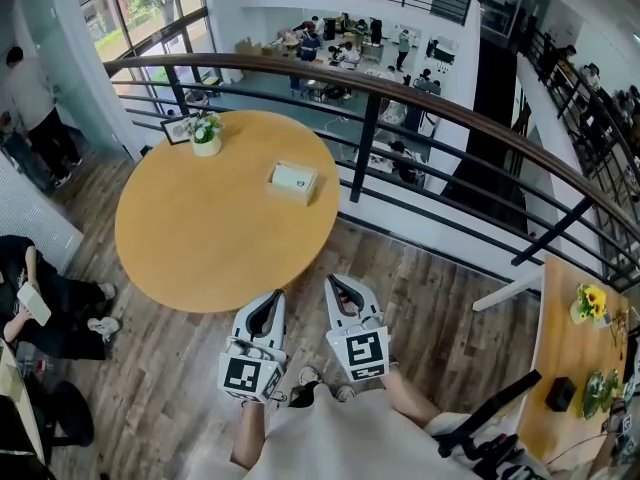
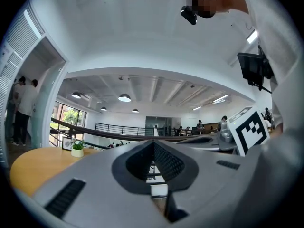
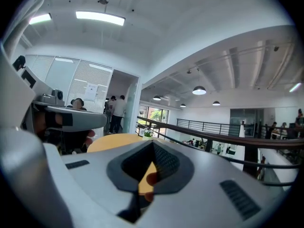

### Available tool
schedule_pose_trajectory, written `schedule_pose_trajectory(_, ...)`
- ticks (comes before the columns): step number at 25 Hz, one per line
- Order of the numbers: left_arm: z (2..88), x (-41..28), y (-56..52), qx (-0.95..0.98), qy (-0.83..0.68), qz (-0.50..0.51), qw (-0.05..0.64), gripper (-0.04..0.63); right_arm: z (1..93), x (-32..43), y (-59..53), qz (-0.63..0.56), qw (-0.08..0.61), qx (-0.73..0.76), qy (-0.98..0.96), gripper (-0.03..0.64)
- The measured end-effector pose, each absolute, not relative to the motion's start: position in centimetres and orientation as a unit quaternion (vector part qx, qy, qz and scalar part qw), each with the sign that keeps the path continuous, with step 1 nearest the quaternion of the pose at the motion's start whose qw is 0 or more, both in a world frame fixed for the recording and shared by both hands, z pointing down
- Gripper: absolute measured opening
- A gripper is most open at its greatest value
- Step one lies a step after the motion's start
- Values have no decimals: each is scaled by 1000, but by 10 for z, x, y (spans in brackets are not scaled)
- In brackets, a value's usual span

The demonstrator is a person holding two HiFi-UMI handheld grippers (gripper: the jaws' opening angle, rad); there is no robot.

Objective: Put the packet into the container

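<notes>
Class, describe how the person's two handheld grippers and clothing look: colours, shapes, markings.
The left gripper and right gripper match: light grey tapered shells, dark ribbed pads, and a rear cube bearing black-and-white square markers. The person wears a pale short-sleeved shirt.

The container (image 1: pixel 293 181) is a small, shallow, tan rectangular box with a pale white top; it lies flat on the round table (image 1: pixel 200 238), toward its far right edge.

No readable text, labels or signs
</notes>
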State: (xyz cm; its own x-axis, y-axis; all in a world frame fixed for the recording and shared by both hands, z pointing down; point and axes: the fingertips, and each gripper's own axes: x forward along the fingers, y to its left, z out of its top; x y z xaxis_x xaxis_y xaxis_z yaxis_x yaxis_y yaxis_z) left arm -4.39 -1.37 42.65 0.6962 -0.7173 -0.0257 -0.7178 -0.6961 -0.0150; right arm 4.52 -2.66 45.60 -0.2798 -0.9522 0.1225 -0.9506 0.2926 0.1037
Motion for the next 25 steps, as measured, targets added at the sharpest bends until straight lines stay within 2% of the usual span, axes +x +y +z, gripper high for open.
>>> schedule_pose_trajectory(25, 434, -18, 14, -919, 394, -5, 12, 5, 461, 67, -8, 0, 80, 590, -804, 2)
